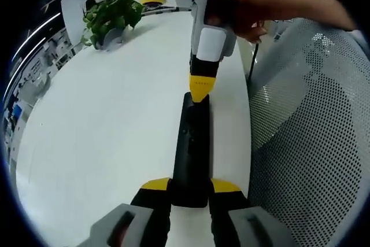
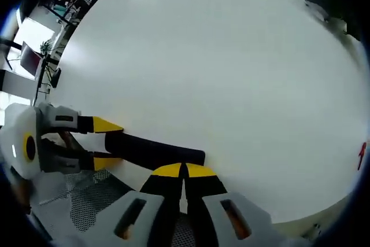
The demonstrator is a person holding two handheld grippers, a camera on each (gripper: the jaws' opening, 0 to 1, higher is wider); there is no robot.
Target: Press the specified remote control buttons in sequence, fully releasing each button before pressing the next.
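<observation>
Remote control, long and black, lies flat on the white counter near its edge, pinched at its near end between the yellow-tipped jaws of the left gripper, one jaw against each long side. In the left gripper view the right gripper comes down from above with a person's hand wrapped around its body, and its yellow tips, pressed together into a single point, meet the remote's far end. Seen from the right gripper view, the same remote stretches sideways across the counter, the right gripper sitting with its two tips closed against each other just over the remote's end, while the left gripper clamps the opposite end from the left, one tip on either side. A potted green plant stands at the far side of the counter, well apart from the remote, with a yellow and white object near it (too blurred to identify). Beside the counter's edge curves the grey mesh back of a chair.
</observation>
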